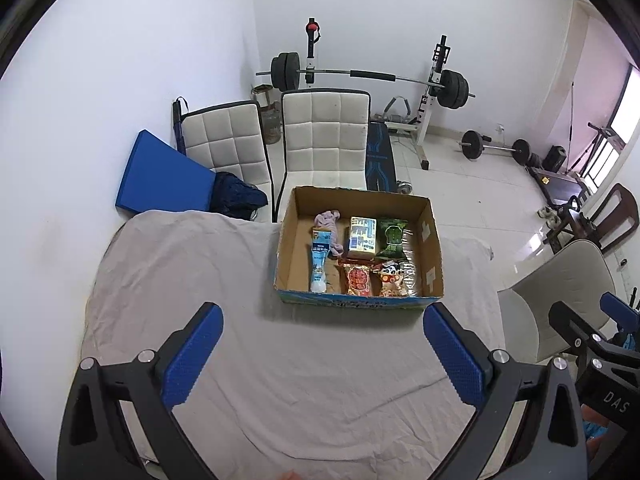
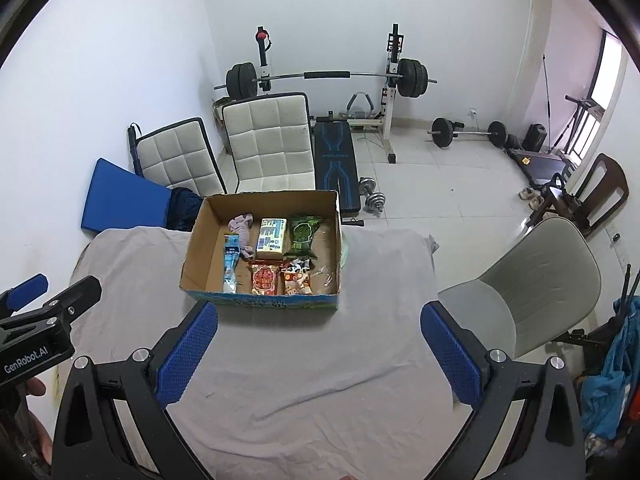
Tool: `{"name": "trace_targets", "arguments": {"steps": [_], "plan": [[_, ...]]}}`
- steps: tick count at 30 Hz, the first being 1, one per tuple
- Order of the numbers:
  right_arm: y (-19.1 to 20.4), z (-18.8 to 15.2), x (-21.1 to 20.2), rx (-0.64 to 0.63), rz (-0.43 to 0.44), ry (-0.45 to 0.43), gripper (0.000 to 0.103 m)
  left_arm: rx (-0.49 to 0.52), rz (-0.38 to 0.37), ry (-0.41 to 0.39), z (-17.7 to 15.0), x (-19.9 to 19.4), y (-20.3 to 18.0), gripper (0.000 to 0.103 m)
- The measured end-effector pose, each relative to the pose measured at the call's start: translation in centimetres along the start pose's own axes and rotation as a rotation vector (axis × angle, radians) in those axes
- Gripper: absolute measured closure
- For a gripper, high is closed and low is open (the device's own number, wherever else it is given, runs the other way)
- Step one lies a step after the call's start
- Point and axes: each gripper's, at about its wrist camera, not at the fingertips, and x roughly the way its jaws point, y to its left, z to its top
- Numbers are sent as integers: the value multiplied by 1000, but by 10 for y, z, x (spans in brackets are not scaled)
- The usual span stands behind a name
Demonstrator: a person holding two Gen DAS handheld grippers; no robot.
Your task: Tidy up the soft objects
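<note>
table covered with a wrinkled grey cloth (image 1: 248, 360); open cardboard box (image 1: 430, 248) sits on the cloth toward its far edge, well apart from both grippers; inside the box, soft goods lie flat in two rough rows: a lilac cloth bundle (image 1: 329, 222) at the far left, a light blue tube pouch (image 1: 321, 262) along the left side with its upper end just beside the bundle, a pale yellow and blue packet (image 1: 363, 237) in the far middle, a green snack bag (image 1: 393, 238) to its right, a red snack bag (image 1: 358, 279) at the near middle, a cartoon-print bag (image 1: 390, 276) touching its right side, and a clear wrapper (image 1: 412, 276) at the near right, contents too unclear to tell; left half of the box floor bare; left gripper (image 1: 323, 354) hovers over the cloth on the near side of the box, blue-padded fingers (image 1: 192, 360) spread wide, nothing between them; right gripper (image 2: 319, 350) likewise above the cloth, fingers fully apart and empty; in the right wrist view the box (image 2: 196, 240) lies ahead and slightly left; each gripper shows at the edge of the other's view; beyond the table, two white quilted chairs (image 1: 324, 136), a blue mat (image 1: 160, 172) against the wall, a barbell rack (image 1: 368, 76), a grey chair (image 2: 536, 276) to the right.
</note>
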Motion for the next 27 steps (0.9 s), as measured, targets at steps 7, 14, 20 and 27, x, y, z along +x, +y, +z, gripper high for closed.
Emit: {"name": "trace_targets", "arguments": {"steps": [7, 14, 20, 27], "plan": [[3, 6, 5, -10, 2, -6, 0, 0, -1, 4, 1, 2, -1, 0], [4, 6, 3, -14, 5, -14, 0, 2, 1, 3, 0, 3, 0, 0], [4, 6, 3, -10, -1, -13, 0, -2, 2, -4, -1, 2, -3, 0], [4, 6, 3, -8, 5, -19, 0, 3, 21, 3, -2, 3, -4, 0]]}}
